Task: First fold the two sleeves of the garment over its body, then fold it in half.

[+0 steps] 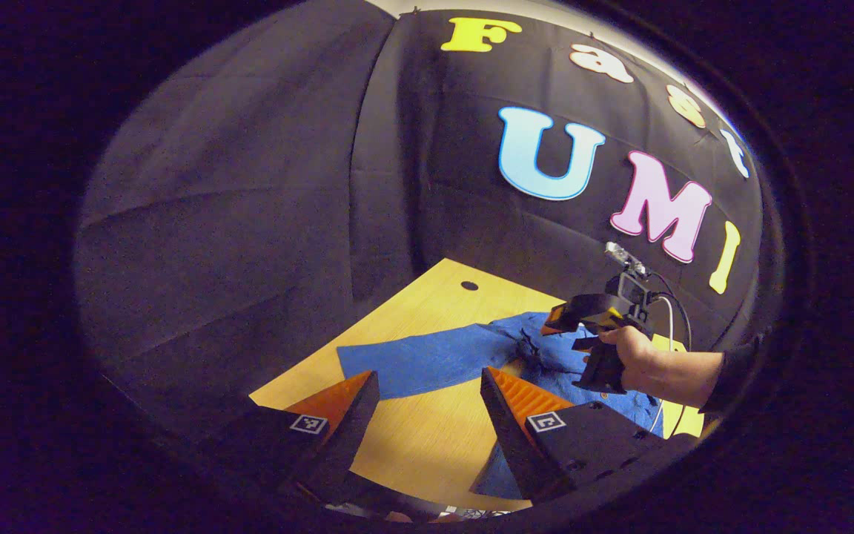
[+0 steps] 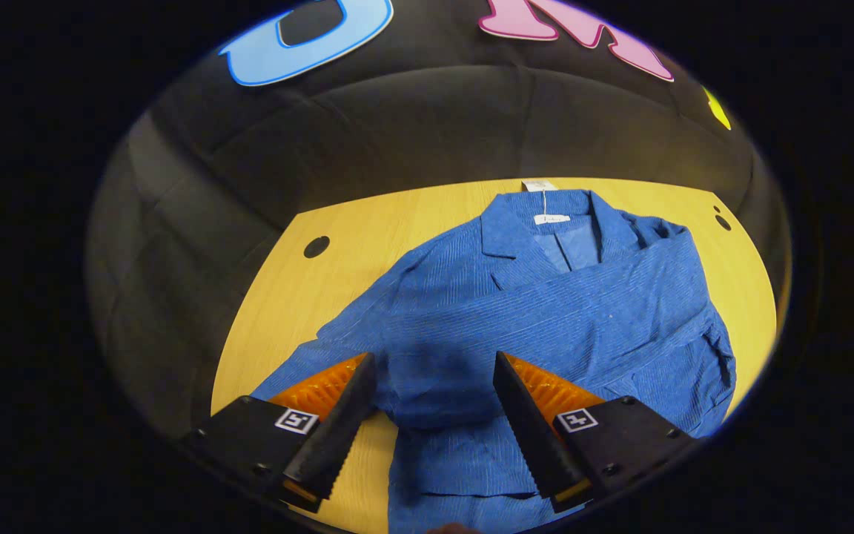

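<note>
The left gripper (image 1: 427,400) has its fingers spread, holding nothing. The blue shirt's unfolded sleeve (image 1: 427,360) lies flat on the surface (image 1: 412,445) at twelve o'clock, running sideways, so this hand is nearer. The right gripper (image 2: 433,386), also spread, hovers over the shirt (image 2: 545,311), whose other sleeve crosses its body.

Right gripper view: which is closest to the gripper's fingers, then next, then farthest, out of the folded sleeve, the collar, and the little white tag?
1. Folded sleeve, lying across the body just ahead of the right gripper.
2. Collar, farther up.
3. White tag, at the table's far edge.
</note>
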`<move>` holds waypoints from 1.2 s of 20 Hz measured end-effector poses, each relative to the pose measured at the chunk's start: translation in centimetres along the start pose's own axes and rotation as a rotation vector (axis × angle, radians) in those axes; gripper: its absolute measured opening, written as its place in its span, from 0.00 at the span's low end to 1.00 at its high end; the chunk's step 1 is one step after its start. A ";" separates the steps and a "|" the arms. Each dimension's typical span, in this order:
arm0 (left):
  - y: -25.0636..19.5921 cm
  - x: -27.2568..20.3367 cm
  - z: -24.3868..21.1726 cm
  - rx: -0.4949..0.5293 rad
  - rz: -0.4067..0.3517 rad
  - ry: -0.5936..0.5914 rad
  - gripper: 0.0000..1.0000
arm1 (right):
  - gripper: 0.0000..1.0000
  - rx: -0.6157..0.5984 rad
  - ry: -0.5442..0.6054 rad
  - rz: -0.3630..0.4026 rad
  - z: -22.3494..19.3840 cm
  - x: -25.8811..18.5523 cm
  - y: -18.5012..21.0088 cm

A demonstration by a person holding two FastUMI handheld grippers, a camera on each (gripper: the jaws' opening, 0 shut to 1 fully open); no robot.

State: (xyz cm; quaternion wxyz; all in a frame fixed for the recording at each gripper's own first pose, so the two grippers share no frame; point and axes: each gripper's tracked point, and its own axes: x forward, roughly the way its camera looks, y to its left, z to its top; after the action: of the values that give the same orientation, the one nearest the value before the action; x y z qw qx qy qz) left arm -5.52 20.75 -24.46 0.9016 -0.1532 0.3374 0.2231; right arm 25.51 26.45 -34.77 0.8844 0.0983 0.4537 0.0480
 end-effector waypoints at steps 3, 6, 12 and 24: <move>1.7 3.5 -1.5 -0.045 0.028 0.138 0.81 | 0.99 -0.017 -0.125 0.002 2.1 -3.7 -2.6; 3.7 6.3 -4.1 -0.100 0.055 0.306 0.82 | 0.98 -0.032 -0.214 -0.010 2.8 -7.4 -6.4; 5.4 11.8 -6.0 -0.138 0.150 0.460 0.82 | 0.98 -0.126 -0.263 -0.051 0.0 -12.0 -12.7; 6.4 16.6 -6.3 -0.166 0.373 0.538 0.83 | 0.98 -0.108 -0.289 -0.042 0.6 -15.6 -18.7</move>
State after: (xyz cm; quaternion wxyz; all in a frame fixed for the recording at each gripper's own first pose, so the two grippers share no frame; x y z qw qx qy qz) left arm -0.98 28.51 -41.10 0.7082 -0.2152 0.5663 0.3626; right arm 16.84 5.40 -26.15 0.9452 0.0469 0.3206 0.0396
